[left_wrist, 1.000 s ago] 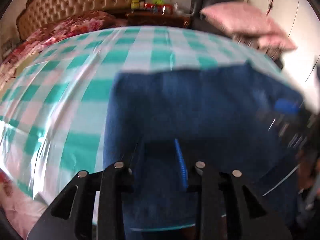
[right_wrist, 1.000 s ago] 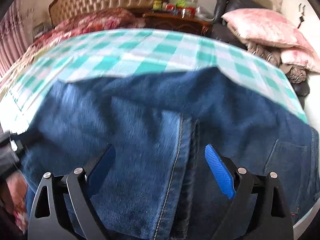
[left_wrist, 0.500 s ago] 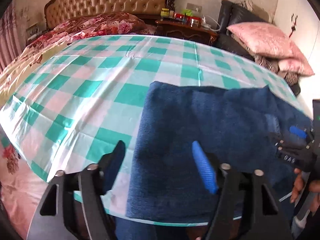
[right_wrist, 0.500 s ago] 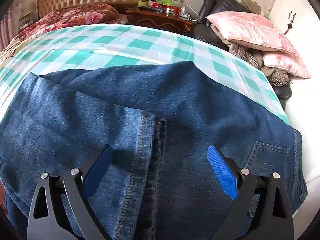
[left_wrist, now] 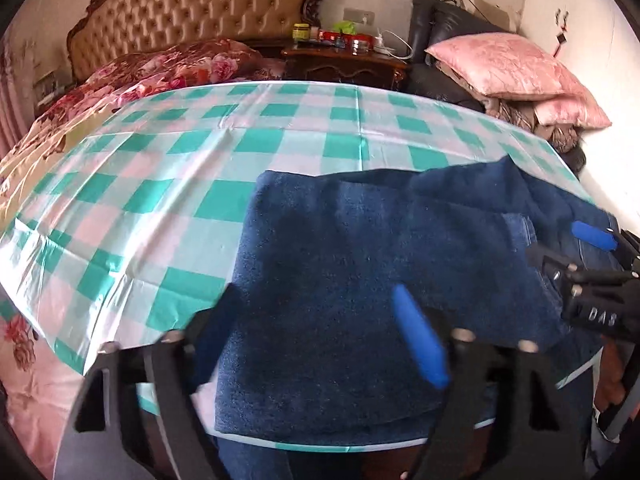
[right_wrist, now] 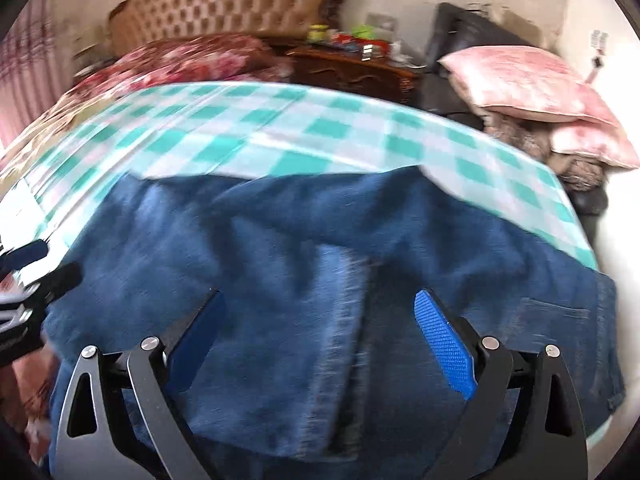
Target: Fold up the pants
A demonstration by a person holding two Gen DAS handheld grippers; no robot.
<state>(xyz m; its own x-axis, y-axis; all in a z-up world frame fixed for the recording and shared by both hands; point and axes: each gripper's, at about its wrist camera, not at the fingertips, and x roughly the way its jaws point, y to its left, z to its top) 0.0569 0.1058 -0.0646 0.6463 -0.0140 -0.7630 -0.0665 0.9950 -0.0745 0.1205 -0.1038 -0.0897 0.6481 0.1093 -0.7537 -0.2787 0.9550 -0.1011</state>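
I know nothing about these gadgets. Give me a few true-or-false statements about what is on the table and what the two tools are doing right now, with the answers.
1. The jeans lie on a green and white checked tablecloth. True.
2. The left tool is clamped shut on the jeans. False: its fingers stand apart above the denim, gripping nothing; its jaws have just been opening.
3. The right tool is open, with the denim below it. True.
4. The jeans cover the whole table. False: much of the cloth on the far and left side is bare.
5. A pink pillow lies on the tablecloth. False: it sits beyond the table, on a pile near the wall.
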